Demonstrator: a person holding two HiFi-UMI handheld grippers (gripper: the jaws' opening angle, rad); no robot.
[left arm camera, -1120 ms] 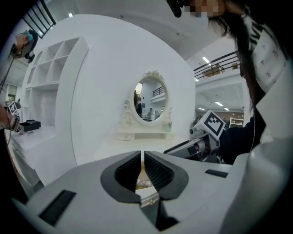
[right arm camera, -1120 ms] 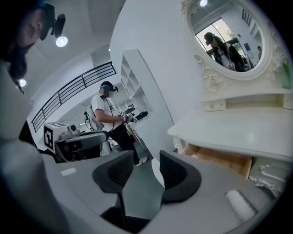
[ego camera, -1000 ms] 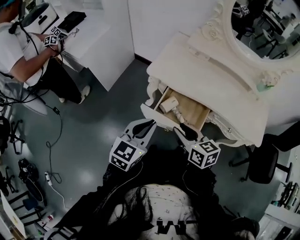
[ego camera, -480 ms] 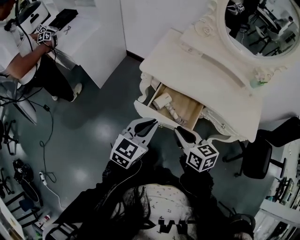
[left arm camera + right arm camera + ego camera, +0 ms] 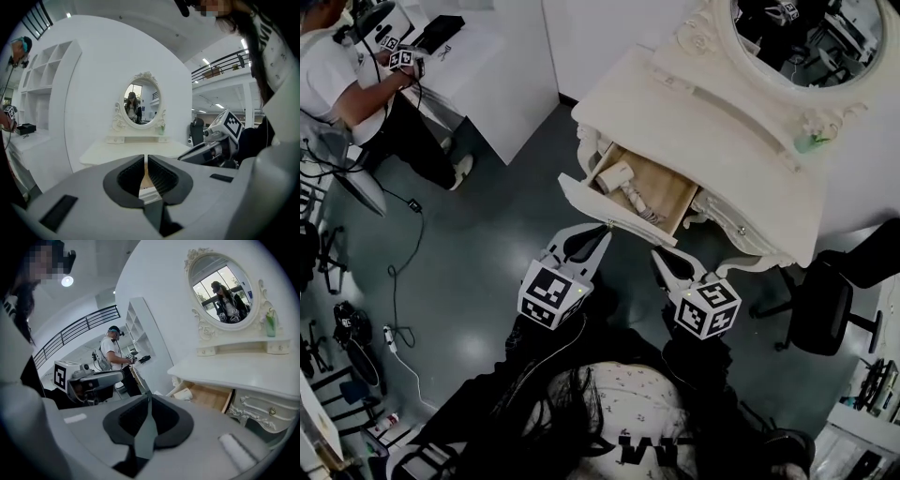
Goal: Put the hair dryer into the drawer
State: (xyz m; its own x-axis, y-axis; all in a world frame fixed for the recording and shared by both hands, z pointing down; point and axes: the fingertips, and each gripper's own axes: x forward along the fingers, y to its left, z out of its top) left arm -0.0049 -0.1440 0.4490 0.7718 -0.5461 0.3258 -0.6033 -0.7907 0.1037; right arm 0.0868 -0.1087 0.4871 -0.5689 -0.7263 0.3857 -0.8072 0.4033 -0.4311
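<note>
The white hair dryer (image 5: 617, 176) lies inside the open wooden drawer (image 5: 605, 212) of the cream dressing table (image 5: 712, 122). In the right gripper view the hair dryer (image 5: 183, 393) shows at the drawer's (image 5: 209, 398) left end. Both grippers hang in front of the drawer, apart from it, over the floor. My left gripper (image 5: 598, 234) is shut, its tips almost touching with nothing between them. My right gripper (image 5: 661, 258) has just been closing; its tips meet in its own view and hold nothing.
An oval mirror (image 5: 806, 37) and a green bottle (image 5: 811, 141) stand at the table's back. A person (image 5: 347, 84) works at a white desk (image 5: 487, 75) at upper left. A black chair (image 5: 825, 309) is to the right. Cables (image 5: 403, 281) lie on the floor.
Both grippers have drawn back from the drawer's front toward me. The right gripper's jaws have closed. The hair dryer stays in the open drawer.
</note>
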